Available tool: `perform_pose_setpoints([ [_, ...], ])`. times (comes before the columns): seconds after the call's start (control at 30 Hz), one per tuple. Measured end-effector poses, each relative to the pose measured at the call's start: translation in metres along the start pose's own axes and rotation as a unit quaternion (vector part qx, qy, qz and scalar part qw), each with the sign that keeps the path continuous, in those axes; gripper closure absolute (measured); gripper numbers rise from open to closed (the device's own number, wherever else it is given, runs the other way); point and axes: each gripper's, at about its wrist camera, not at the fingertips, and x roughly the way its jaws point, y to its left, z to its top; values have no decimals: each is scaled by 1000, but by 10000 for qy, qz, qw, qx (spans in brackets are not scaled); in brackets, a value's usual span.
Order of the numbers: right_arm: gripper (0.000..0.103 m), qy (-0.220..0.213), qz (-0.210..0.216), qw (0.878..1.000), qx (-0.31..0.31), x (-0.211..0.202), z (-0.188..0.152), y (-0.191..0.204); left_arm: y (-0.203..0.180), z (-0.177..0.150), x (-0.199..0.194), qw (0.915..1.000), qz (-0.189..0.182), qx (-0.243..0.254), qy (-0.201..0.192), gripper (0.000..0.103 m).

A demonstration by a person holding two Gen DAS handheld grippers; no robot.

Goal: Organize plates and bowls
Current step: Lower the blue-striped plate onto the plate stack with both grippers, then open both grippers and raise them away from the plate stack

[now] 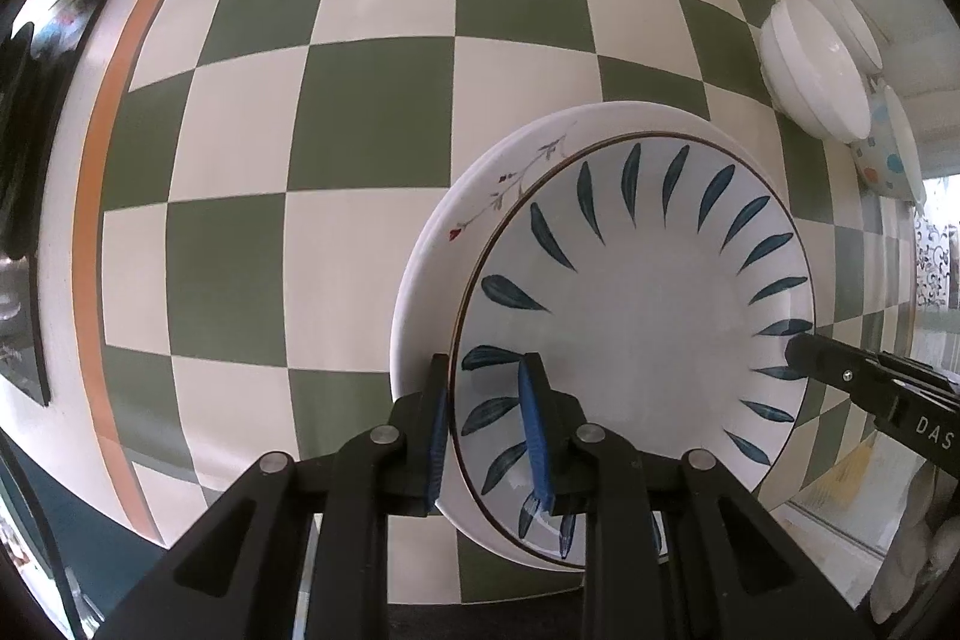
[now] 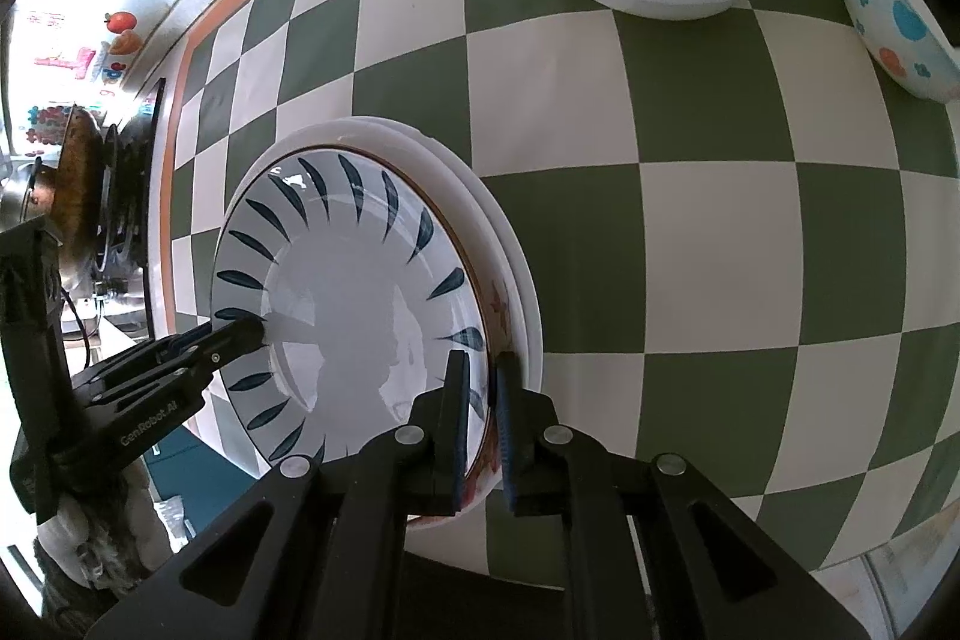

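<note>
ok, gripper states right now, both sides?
Left gripper: shut on the leaf-pattern plate rim.
Right gripper: shut on the same plate's opposite rim.

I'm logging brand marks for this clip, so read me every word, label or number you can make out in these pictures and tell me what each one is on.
"DAS": white letters on the right gripper body at the frame edge in the left wrist view; the word is cut off there.
"GenRobot.AI": on the left gripper body in the right wrist view.
The colourful stickers on the far wall are too blurred to read.
</note>
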Motion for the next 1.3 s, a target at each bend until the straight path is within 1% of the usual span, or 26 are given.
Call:
perform_pose_setpoints([
  [0.17,91,18,-102,9999,-78,-4,0,3,5,-2,0,9999,15,-139,30,83],
  [0.3,90,18,-211,9996,-205,-6,-1,7,11,-6,-3,9996,35,-285,-21,83],
  [0.37,90,29,-277,9993,-238,-7,-3,8,14,-10,-6,9993,64,-352,-67,83],
  [0.5,90,-102,-360,9985,-406,-20,-10,18,14,-21,-19,9989,145,-396,-212,83],
  [0.63,90,-303,-446,9970,-561,-40,-23,34,12,-38,-43,9982,152,-325,-481,83],
  [0.7,90,-431,-465,9961,-614,-51,-33,42,5,-48,-63,9972,169,-254,-681,83],
  [0.83,90,-668,-459,9944,-673,-77,-59,57,3,-68,-101,9942,186,-108,-1055,82],
  [0.87,90,-743,-436,9939,-682,-86,-68,62,-1,-74,-109,9931,177,-76,-1153,82],
  [0.93,85,-879,-409,9927,-714,-99,-82,68,-2,-87,-130,9905,177,-16,-1364,81],
  [1.0,77,-1079,-460,9903,-746,-115,-99,76,-8,-98,-149,9876,193,33,-1555,73],
  [1.03,75,-1168,-467,9891,-770,-123,-107,79,-9,-103,-159,9857,213,77,-1668,68],
  [1.07,70,-1293,-454,9875,-775,-133,-117,83,-12,-109,-167,9839,231,103,-1769,66],
  [1.1,65,-1355,-443,9867,-783,-139,-122,85,-14,-114,-174,9823,257,120,-1853,59],
  [1.13,63,-1437,-437,9854,-799,-147,-130,88,-15,-118,-179,9811,269,135,-1911,48],
  [1.17,57,-1531,-436,9840,-800,-155,-138,92,-16,-124,-187,9792,286,173,-2000,41],
  [1.2,52,-1606,-422,9829,-801,-161,-144,94,-17,-128,-191,9780,297,190,-2055,31],
  [1.23,50,-1717,-422,9810,-805,-170,-153,97,-17,-134,-196,9765,294,208,-2125,28],
  [1.3,34,-1839,-455,9787,-785,-179,-164,100,-17,-142,-202,9751,272,236,-2188,26],
])
